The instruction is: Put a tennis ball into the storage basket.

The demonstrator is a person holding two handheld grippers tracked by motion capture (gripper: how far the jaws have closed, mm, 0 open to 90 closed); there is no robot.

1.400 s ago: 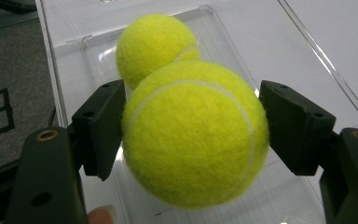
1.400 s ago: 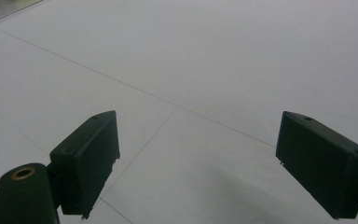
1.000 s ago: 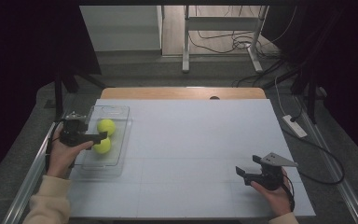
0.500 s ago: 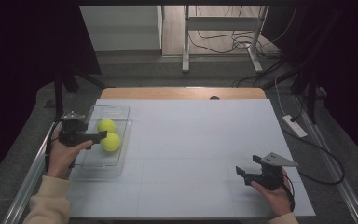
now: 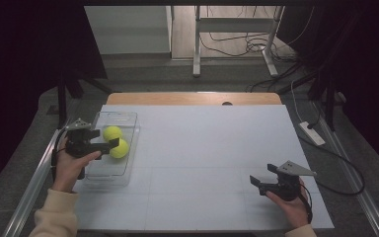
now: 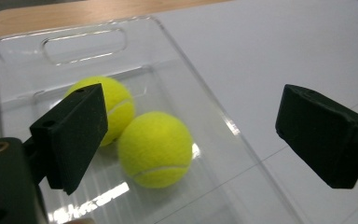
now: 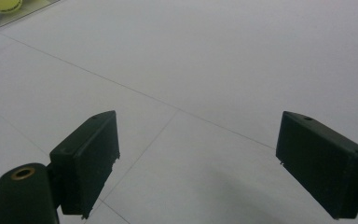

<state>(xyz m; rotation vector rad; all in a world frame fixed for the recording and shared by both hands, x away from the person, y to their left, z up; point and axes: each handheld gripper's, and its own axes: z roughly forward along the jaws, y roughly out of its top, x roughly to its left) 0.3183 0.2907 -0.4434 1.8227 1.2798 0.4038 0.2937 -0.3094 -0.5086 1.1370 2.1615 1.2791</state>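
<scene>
Just two tennis balls (image 6: 154, 148) between parted fingers (image 6: 72, 135).

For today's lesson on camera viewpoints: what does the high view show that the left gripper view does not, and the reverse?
High view: the person's two hands, the right gripper open over the white table, floor cables.

Left gripper view: the moulded handle slot in the clear plastic tray's end wall.

Both: two yellow-green tennis balls touching in the tray, and the open left gripper.
</scene>
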